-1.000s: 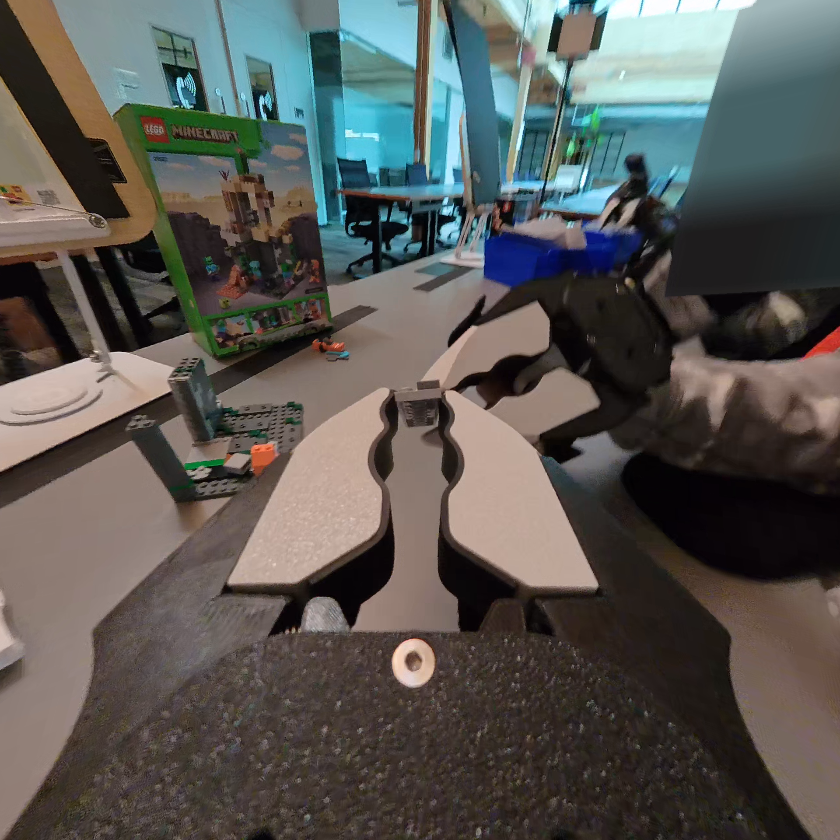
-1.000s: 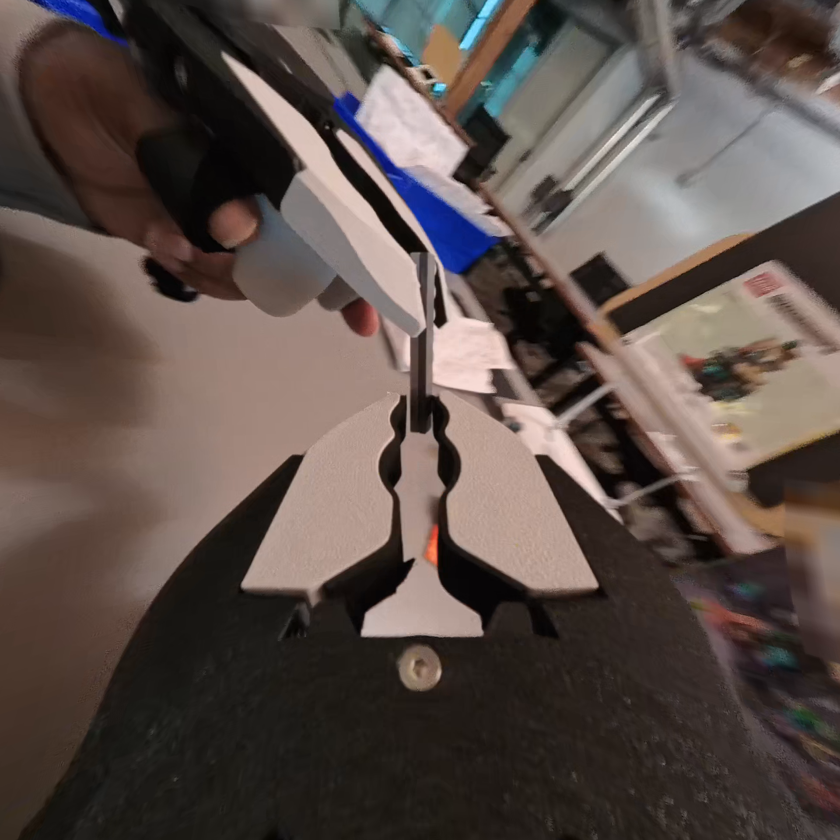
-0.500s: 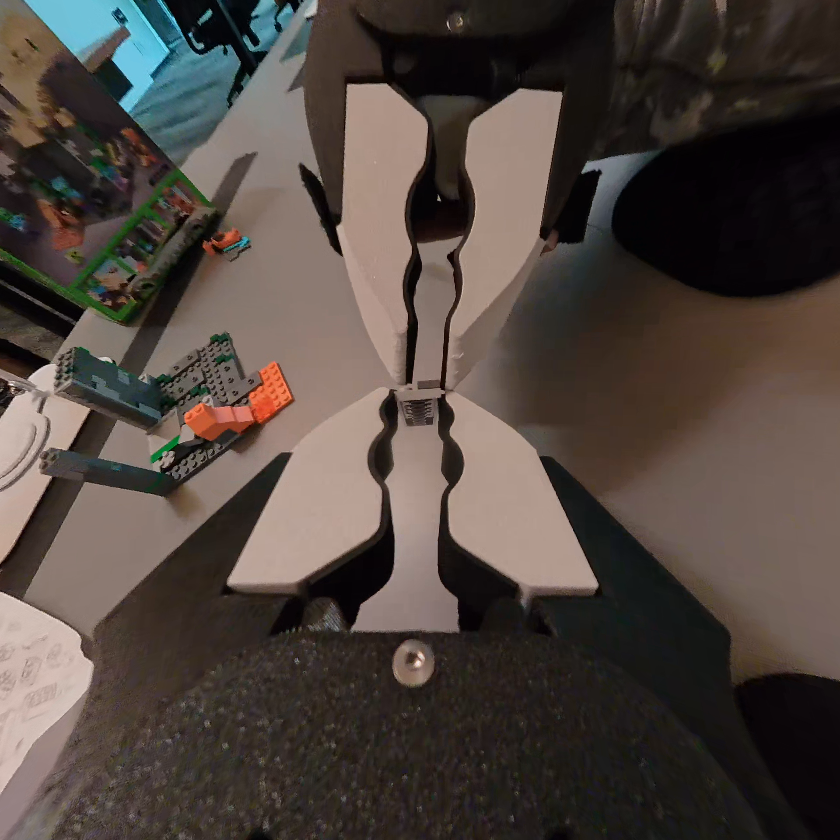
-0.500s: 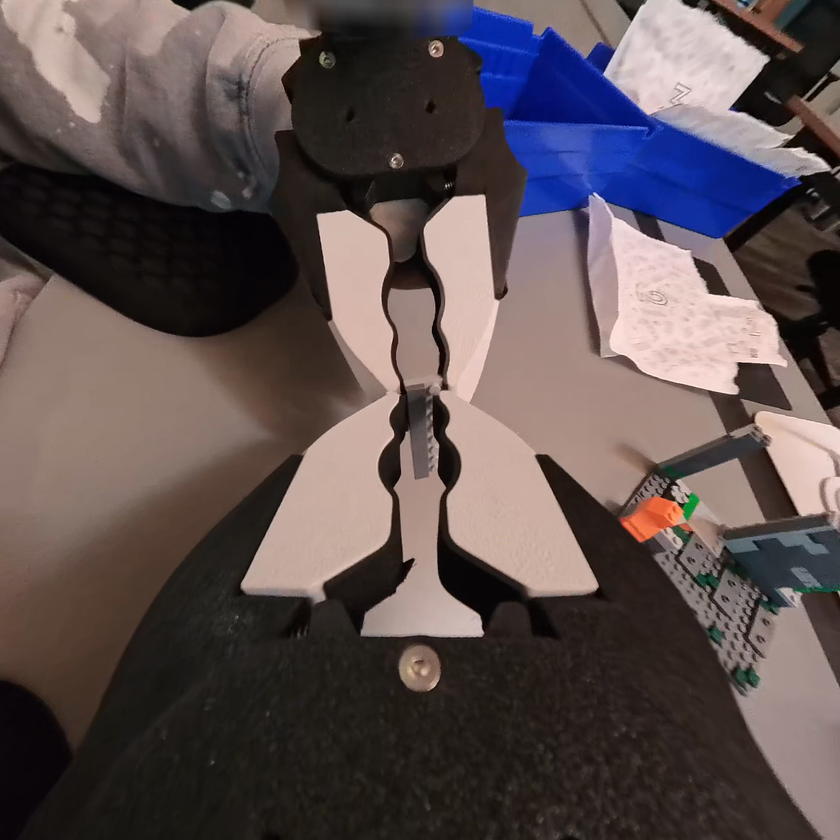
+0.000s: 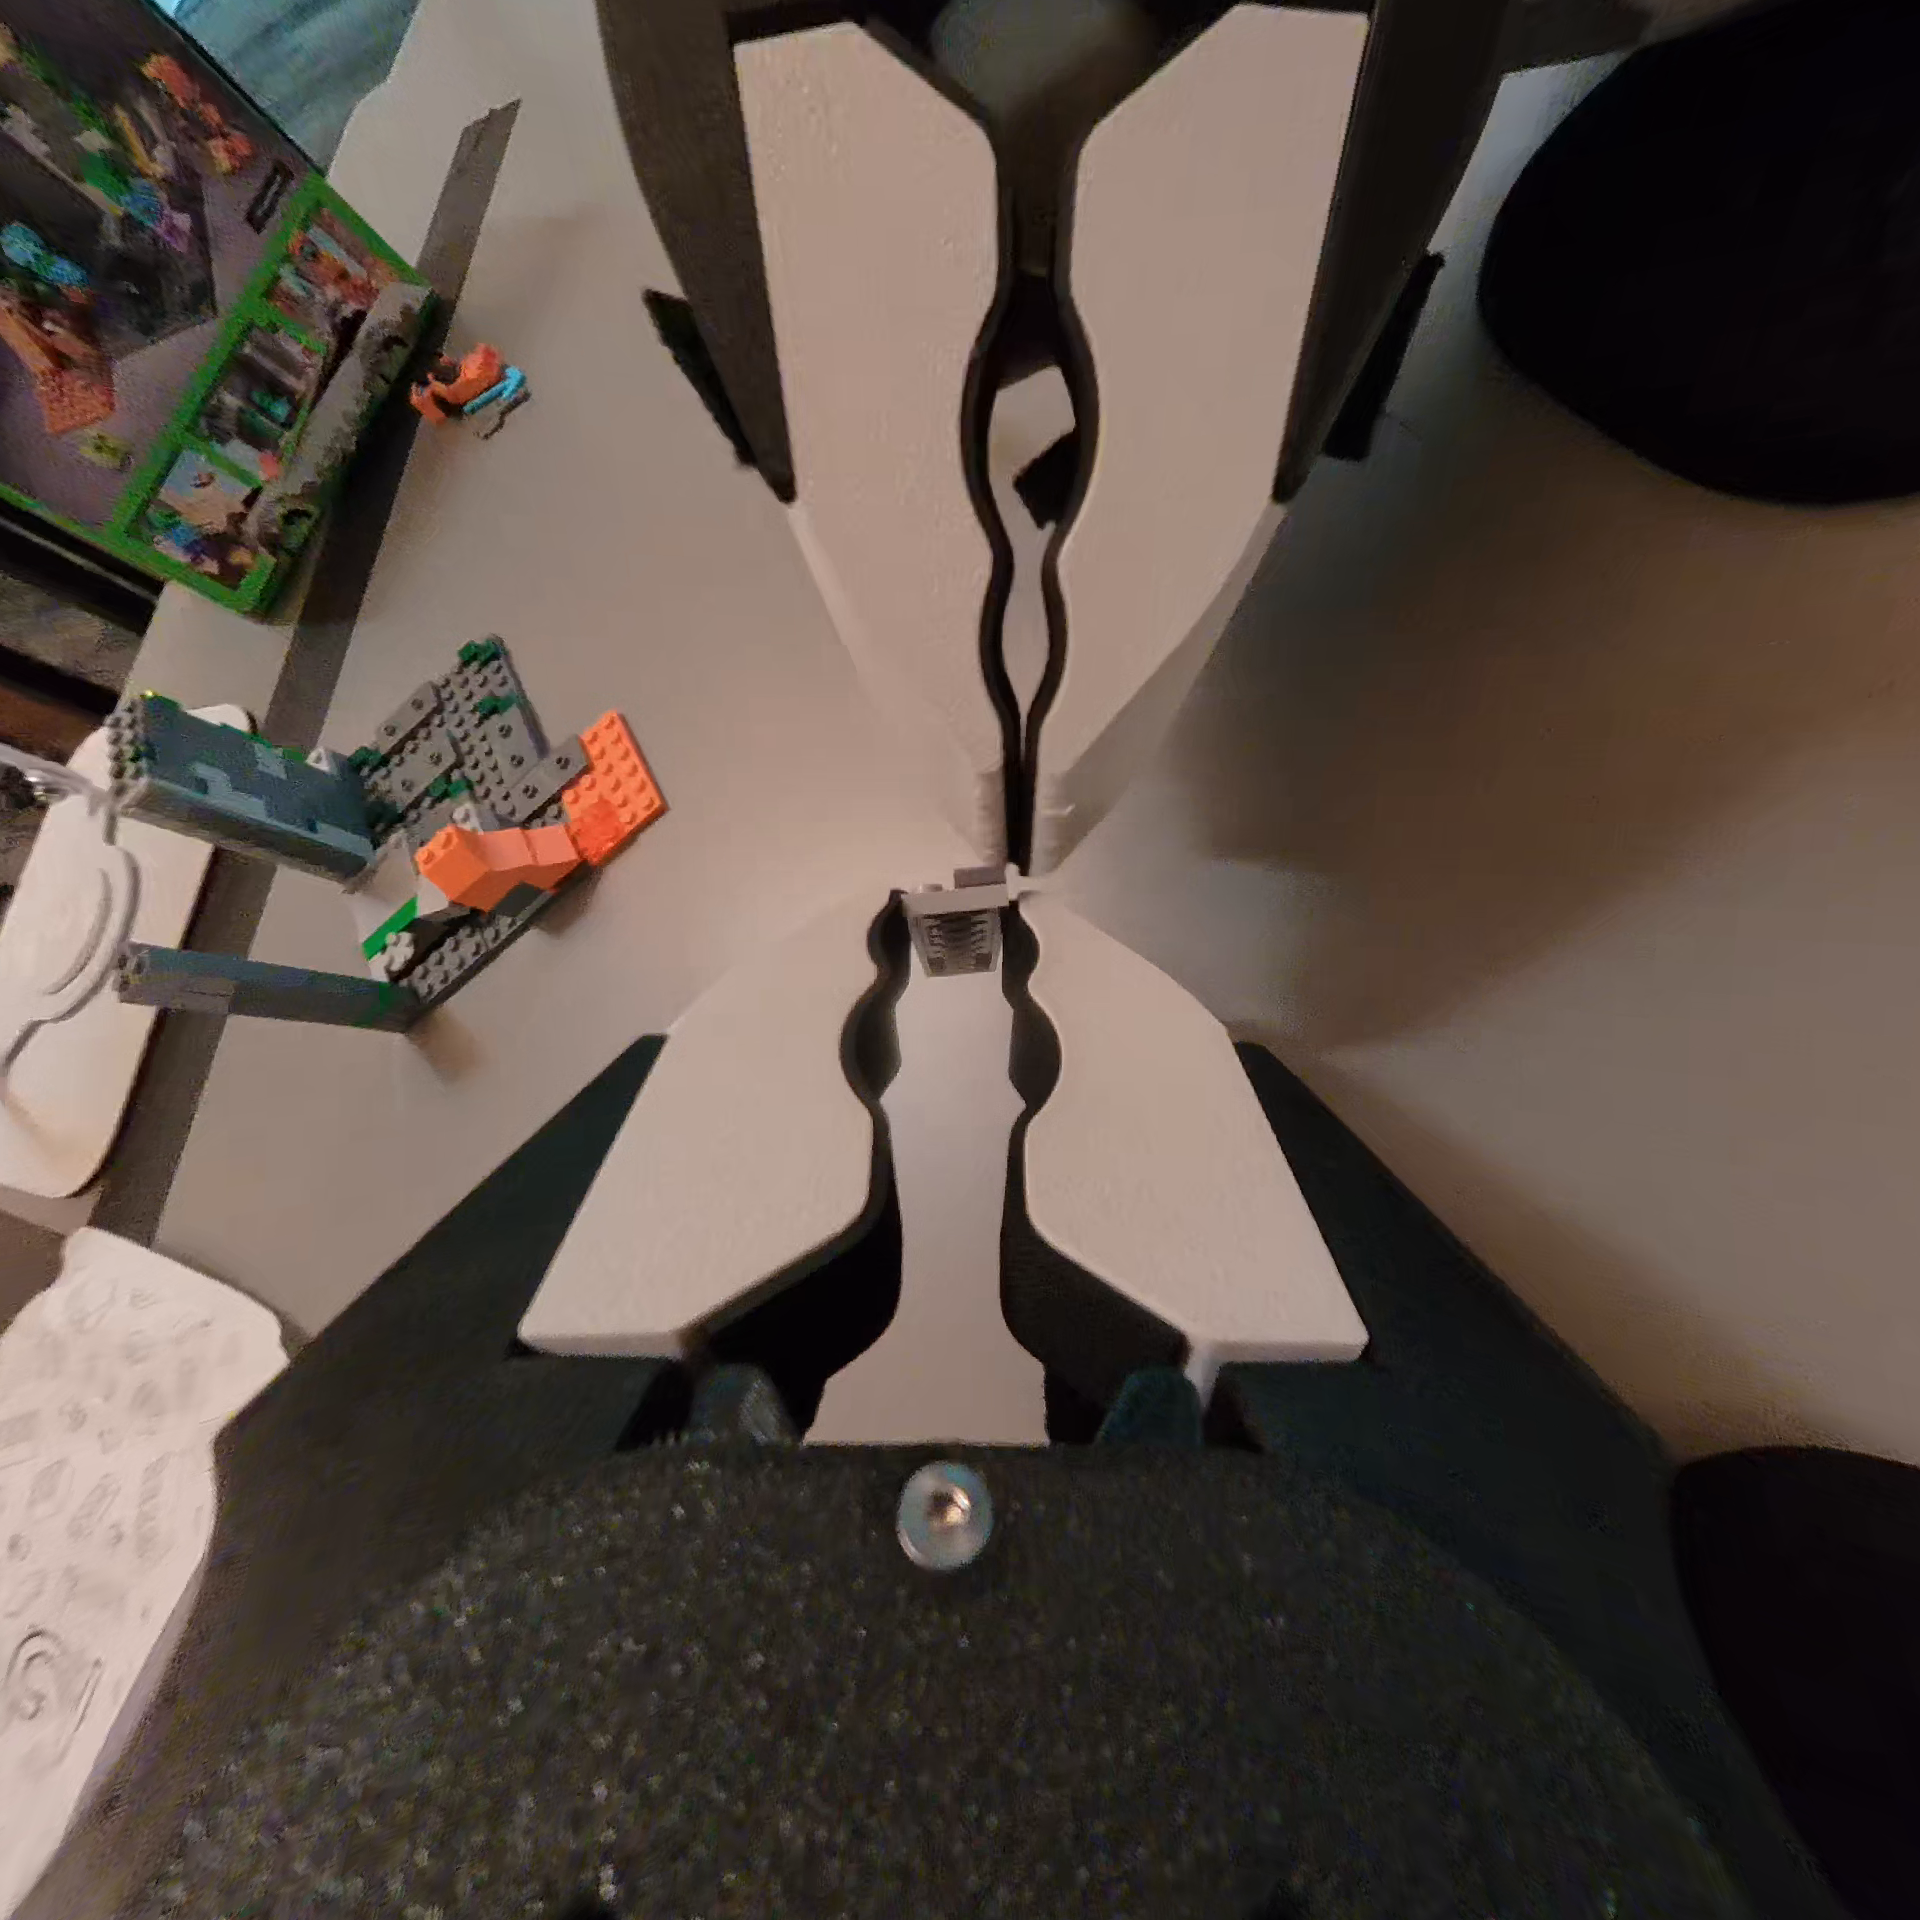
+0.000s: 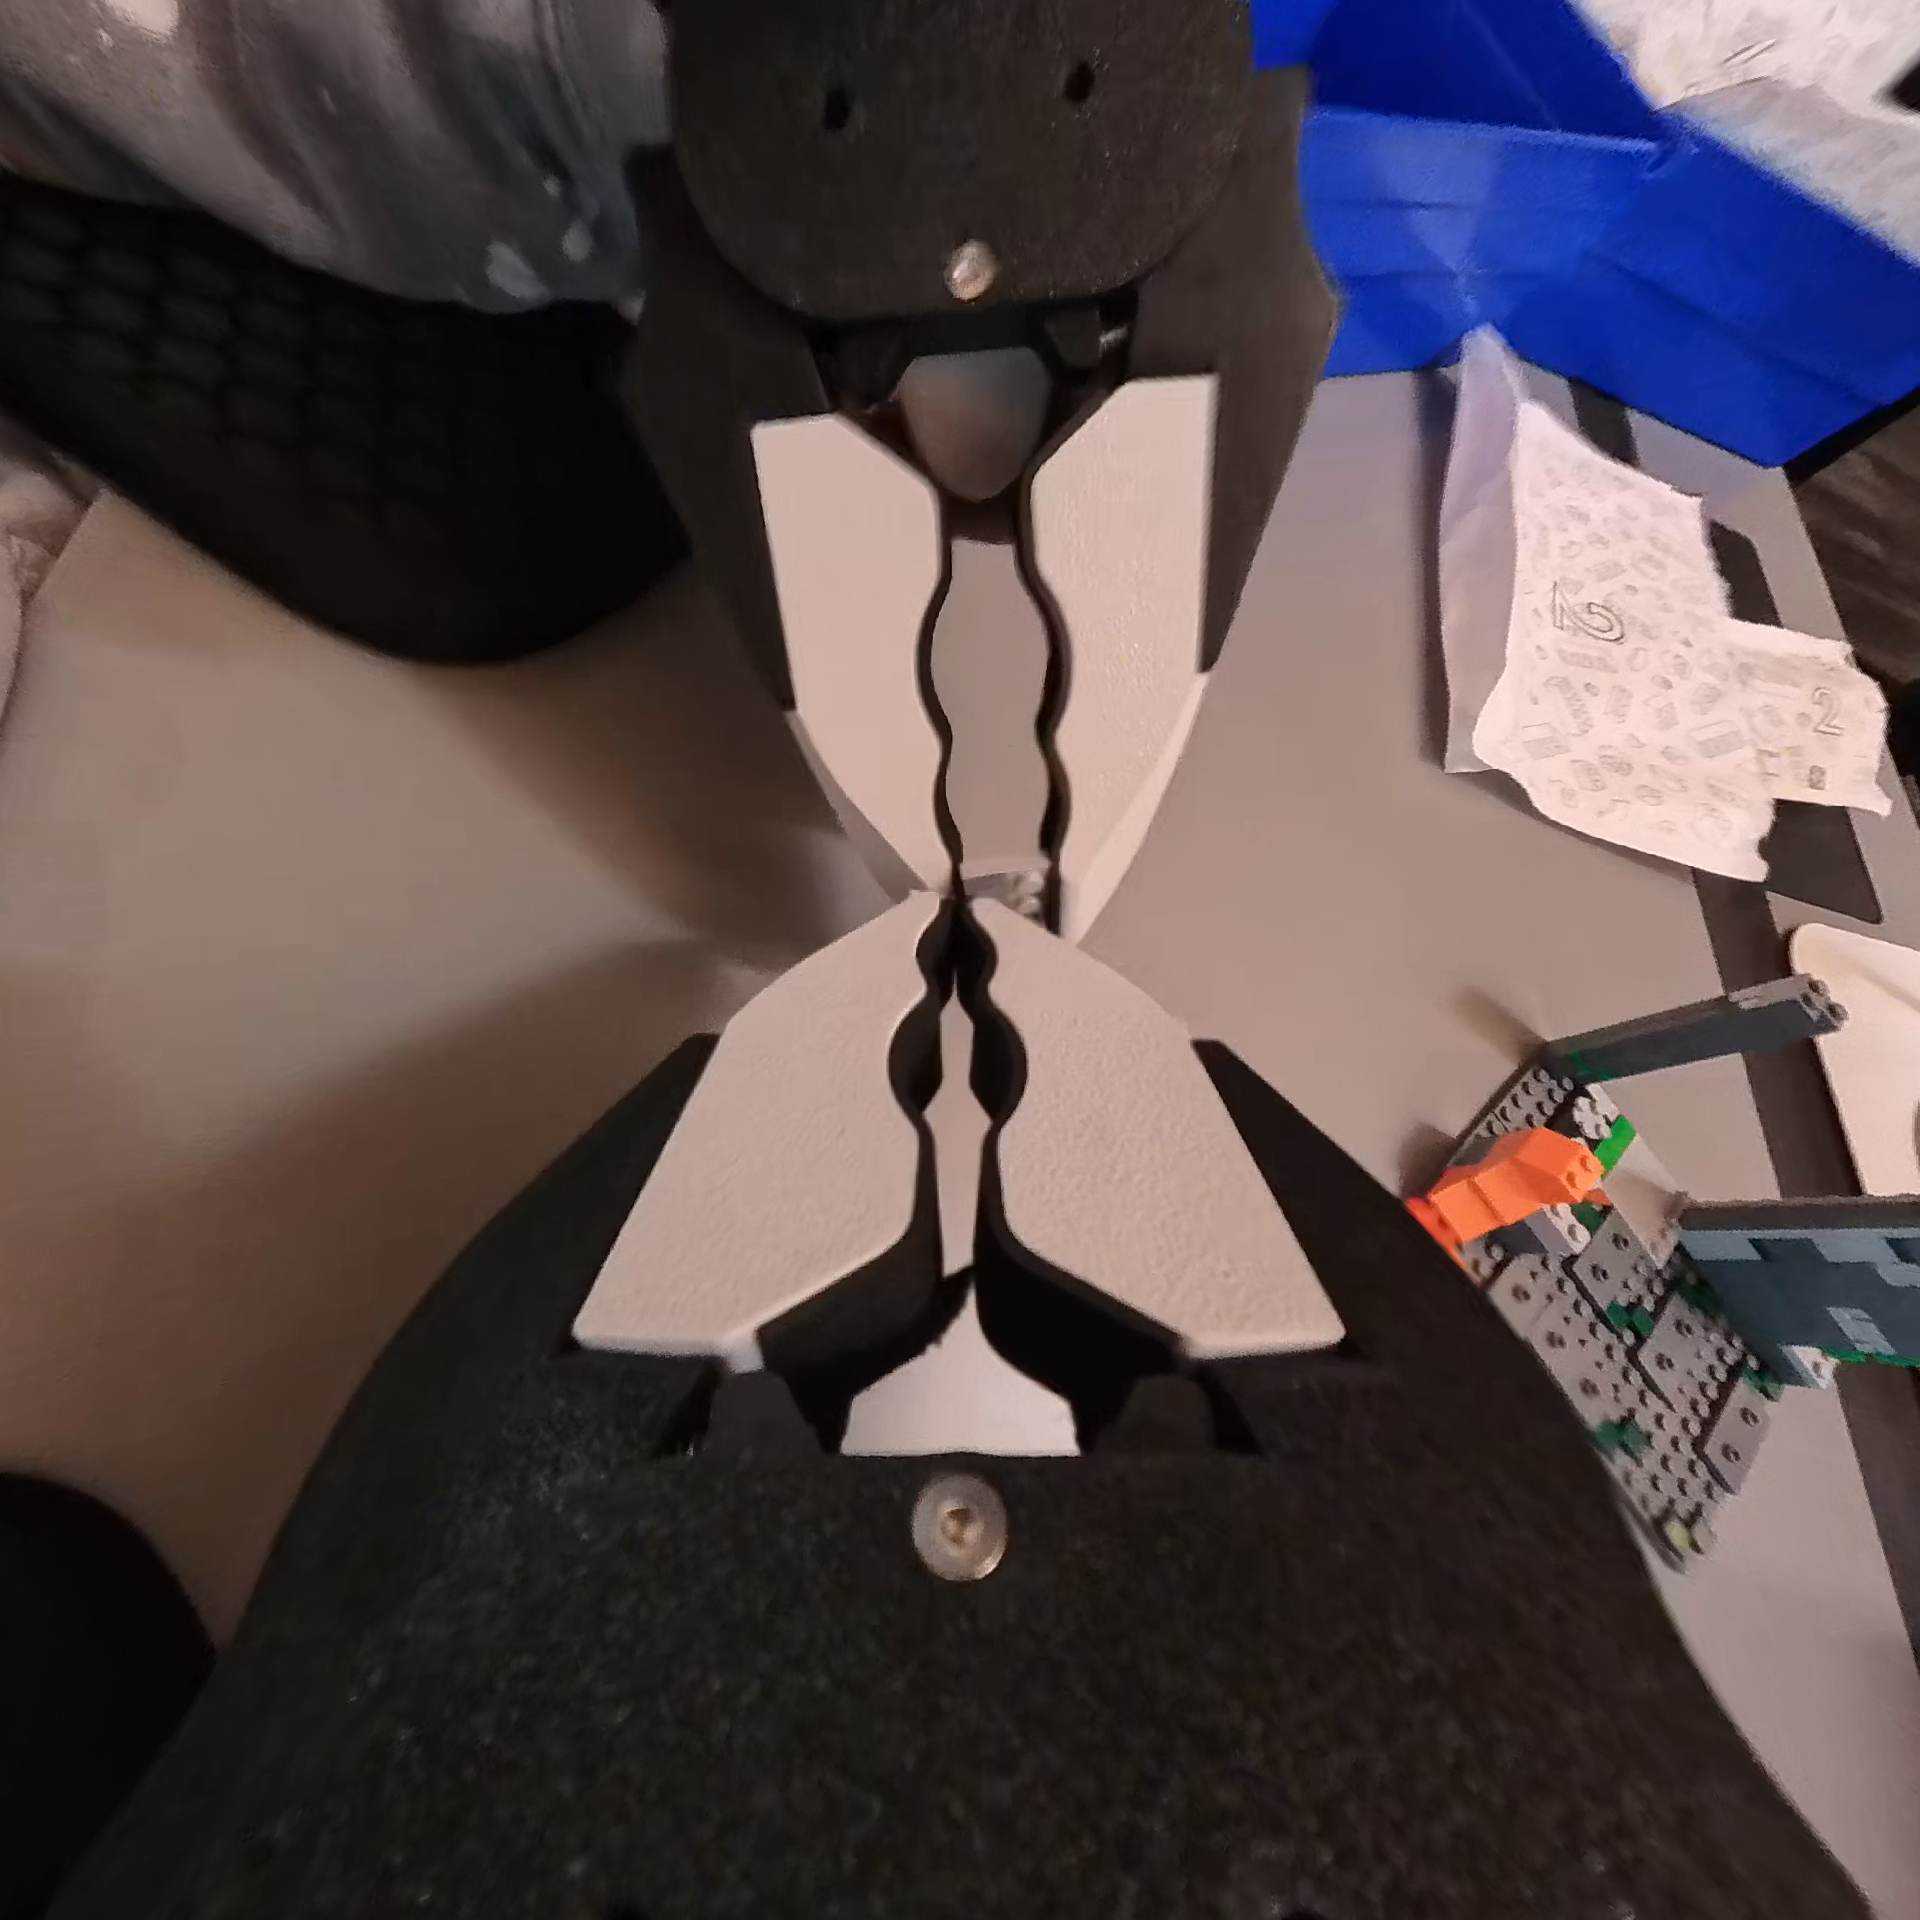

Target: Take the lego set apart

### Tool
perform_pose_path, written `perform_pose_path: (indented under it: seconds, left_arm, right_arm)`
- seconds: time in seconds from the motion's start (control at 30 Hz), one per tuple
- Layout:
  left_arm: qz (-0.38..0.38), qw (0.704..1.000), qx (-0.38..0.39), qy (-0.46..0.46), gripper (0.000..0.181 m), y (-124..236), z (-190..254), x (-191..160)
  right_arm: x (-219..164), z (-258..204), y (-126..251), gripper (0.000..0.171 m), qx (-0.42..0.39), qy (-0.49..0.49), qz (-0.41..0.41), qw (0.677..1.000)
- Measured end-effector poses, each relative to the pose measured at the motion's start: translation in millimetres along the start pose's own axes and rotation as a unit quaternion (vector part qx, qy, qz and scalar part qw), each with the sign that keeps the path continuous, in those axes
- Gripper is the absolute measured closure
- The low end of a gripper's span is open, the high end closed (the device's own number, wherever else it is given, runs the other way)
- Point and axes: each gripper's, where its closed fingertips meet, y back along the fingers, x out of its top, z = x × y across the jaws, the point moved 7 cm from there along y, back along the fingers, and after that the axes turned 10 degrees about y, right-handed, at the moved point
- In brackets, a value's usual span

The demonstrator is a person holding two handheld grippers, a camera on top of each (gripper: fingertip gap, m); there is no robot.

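Observation:
My left gripper [image 5: 958, 914] is shut on a small grey lego piece [image 5: 956, 933] at its fingertips, above the table. The piece also shows in the right wrist view [image 6: 1006, 891]. My right gripper [image 6: 958, 927] faces the left gripper [image 6: 1003, 883] tip to tip. Its jaws are closed to a thin slit, and its tips [image 5: 1016, 831] touch the piece's upper right corner. I cannot tell whether they pinch it. The rest of the lego set [image 5: 488, 821], grey plates with orange bricks and dark teal pillars, lies on the table to the left, and shows in the right wrist view [image 6: 1621, 1299].
The lego box [image 5: 177, 343] stands at the far left with a small orange piece [image 5: 468, 384] beside it. A blue bin [image 6: 1621, 260] and printed paper bags [image 6: 1652, 665] lie beyond the set. A white stand base [image 5: 62, 956] and a dark sleeve [image 6: 312, 436] are nearby. The tips of both grippers are at nearly the same place.
Both grippers have drawn closer together, tip to tip. The right gripper's jaws have closed further, and the long grey plate seen between them half a second ago no longer shows there.

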Motion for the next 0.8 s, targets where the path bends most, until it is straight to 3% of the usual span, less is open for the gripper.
perform_pose_path:
  seconds: [0.27,0.37,0.8]
  left_arm:
    - [0.004,1.000,-0.015,0.018,0.164,2,-2,-2]
    - [0.000,1.000,-0.026,0.017,0.164,0,0,-2]
    - [-0.024,0.999,-0.043,0.003,0.164,-2,8,-3]
  right_arm:
    - [5,6,7,0.171,-0.035,0.003,0.024,0.999]
    - [7,0,2,0.159,-0.021,0.014,0.016,1.000]
    - [5,-6,-4,0.164,0.001,0.021,0.003,1.000]
